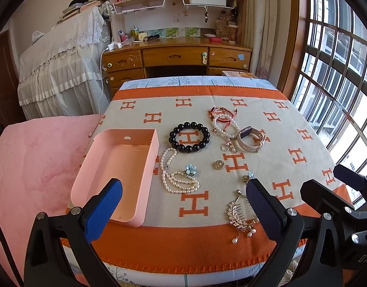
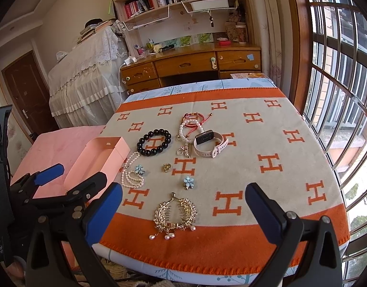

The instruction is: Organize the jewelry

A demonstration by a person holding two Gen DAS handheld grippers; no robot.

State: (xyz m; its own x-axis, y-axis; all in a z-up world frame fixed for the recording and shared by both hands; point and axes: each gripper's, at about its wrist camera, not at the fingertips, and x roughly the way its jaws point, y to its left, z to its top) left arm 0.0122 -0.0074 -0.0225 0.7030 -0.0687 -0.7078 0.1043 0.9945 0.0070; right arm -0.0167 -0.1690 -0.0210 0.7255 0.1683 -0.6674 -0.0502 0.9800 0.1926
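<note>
from your left wrist view, your left tool (image 1: 183, 205) hangs released over the near edge of the counter (image 1: 291, 129), jaws wide apart, gripping nothing. the pink box (image 1: 121, 167) sits open at the left, likely placed there to take the pieces. the black bead bracelet (image 1: 189, 137) lies just right of it, the pearl necklace (image 1: 176, 177) nearer.

from your right wrist view, your right tool (image 2: 183, 205) is also released and empty, above the gold hair comb (image 2: 175, 214), glittery with pearl drops. the watch (image 2: 209, 144) lies farther off.
</note>
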